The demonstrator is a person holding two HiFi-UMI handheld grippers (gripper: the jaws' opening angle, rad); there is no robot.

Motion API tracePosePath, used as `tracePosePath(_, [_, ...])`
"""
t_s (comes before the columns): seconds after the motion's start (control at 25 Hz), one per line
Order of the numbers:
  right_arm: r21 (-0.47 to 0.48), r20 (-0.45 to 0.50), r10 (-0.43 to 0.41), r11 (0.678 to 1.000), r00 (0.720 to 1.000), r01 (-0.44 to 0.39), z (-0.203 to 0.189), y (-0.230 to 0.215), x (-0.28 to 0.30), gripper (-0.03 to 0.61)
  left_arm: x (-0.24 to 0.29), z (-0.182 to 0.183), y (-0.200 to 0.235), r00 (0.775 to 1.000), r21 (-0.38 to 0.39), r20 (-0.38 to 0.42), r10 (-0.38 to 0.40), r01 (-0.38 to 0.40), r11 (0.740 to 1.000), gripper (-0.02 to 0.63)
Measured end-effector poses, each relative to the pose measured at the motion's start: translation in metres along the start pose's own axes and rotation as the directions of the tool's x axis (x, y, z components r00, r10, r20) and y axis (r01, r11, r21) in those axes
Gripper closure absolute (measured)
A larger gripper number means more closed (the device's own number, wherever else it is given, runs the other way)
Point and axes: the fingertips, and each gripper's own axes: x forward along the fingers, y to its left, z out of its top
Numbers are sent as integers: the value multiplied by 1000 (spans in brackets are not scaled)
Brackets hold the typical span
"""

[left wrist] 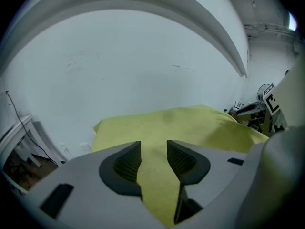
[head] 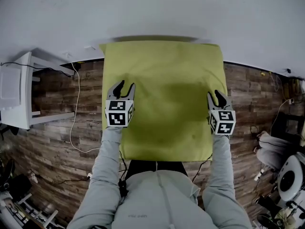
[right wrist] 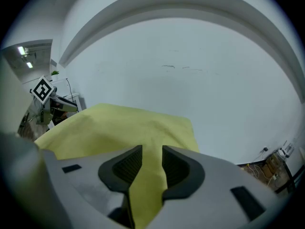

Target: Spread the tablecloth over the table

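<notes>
Head view | tablecloth (head: 162,94) lies flat | left tongs (head: 125,84) spread, empty | right tongs (head: 214,94) spread, empty

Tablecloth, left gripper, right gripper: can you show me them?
tablecloth (head: 164,75), head view, its flat middle.
left gripper (head: 125,86), head view, between its fingertips.
right gripper (head: 214,95), head view, between its fingertips.

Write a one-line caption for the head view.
A spread yellow-green tablecloth, with the left gripper and right gripper open above its two sides.
</notes>
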Motion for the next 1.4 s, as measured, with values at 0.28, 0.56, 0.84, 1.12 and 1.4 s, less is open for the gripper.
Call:
tracePosePath(0.28, [71,-90,-52,996,995,58,-66,-9,-68,454,-51,20,-28,996,11,81,-47,46,999,433])
tracePosePath(0.56, [124,-148,-104,985,983,123,-123,1,-118,454,-73,11,-108,974,42,75,-215,212,976,440])
tracePosePath(0.84, [243,-116,-220,939,969,243,-142,-32,-151,454,-84,-13,-205,910,105,13,-414,411,906,448])
tracePosePath(1.12, [318,-237,-132,926,963,205,-172,-76,-119,454,-85,-23,-266,851,170,-45,-523,523,835,451])
tracePosePath(1.4, [272,-337,-68,948,939,166,-199,-80,-103,552,-79,-24,-277,841,173,-64,-537,539,824,454])
